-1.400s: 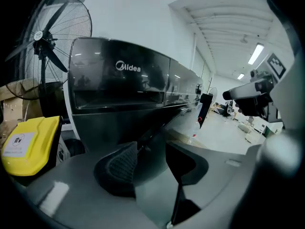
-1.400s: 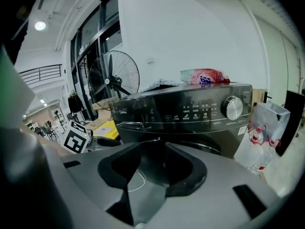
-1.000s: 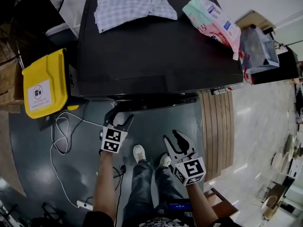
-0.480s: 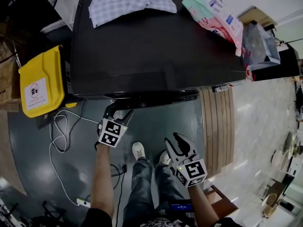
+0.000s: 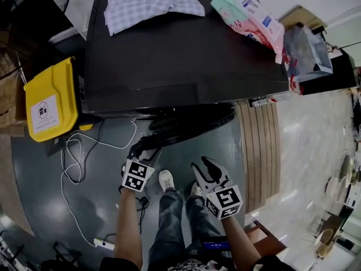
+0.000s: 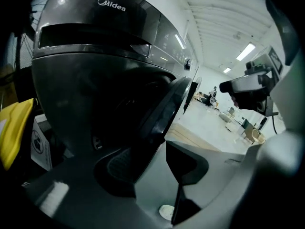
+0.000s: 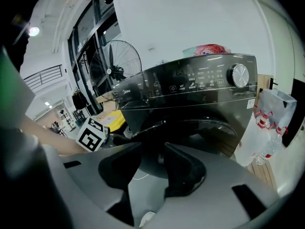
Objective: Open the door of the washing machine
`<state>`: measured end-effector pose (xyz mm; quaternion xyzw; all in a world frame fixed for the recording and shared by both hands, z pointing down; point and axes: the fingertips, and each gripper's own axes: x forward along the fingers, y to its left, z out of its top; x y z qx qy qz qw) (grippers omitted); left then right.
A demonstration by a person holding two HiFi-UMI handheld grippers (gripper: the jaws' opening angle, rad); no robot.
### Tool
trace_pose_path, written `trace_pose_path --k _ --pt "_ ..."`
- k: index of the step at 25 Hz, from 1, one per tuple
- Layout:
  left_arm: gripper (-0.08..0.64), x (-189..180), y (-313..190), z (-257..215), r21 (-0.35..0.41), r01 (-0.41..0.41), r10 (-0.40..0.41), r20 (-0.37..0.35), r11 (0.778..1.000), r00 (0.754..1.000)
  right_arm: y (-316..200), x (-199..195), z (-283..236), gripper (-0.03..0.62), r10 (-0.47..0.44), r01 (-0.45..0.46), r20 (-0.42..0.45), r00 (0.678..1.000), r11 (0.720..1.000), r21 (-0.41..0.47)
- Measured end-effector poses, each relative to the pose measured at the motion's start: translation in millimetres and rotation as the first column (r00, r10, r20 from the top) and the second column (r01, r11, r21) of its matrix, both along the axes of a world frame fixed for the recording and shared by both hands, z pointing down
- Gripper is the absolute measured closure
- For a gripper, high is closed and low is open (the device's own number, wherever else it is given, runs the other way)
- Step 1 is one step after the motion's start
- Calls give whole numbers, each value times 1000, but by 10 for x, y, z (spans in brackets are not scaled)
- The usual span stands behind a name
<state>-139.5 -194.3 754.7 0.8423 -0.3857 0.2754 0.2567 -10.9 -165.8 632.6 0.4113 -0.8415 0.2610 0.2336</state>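
Note:
The black washing machine (image 5: 186, 55) fills the top of the head view. Its round door (image 5: 192, 123) stands ajar, swung a little way out from the front. My left gripper (image 5: 144, 145) is at the door's left edge. In the left gripper view the dark door rim (image 6: 164, 111) runs down between the jaws of the left gripper (image 6: 150, 168), which are closing; floor still shows between the rim and the right-hand jaw. My right gripper (image 5: 204, 165) hangs open lower right, apart from the door, with nothing between its fingers. From the right gripper (image 7: 152, 168) I see the door (image 7: 190, 137) ahead.
A yellow bin (image 5: 51, 100) stands left of the machine, with a white cable (image 5: 79, 157) on the floor beside it. A checked cloth (image 5: 149, 1) and a packet (image 5: 248, 16) lie on top. Wooden slats (image 5: 256, 145) and a plastic bag (image 5: 307, 52) are at the right. The person's shoes (image 5: 165, 180) are below.
The door has swung out from the machine's front. My left gripper has drawn back toward the person along with the door's edge. The right gripper has stayed put.

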Motion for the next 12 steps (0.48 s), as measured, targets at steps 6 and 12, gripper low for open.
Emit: trace_pose_path --k 6,12 --pt "382 221 477 -13 -45 -69 69 -9 997 998 -45 -2 145 401 80 -80 -8 997 996 -50" --pt "388 368 739 -13 -51 -110 109 -19 993 994 -62 -102 319 312 237 -233 19 971 963 -137"
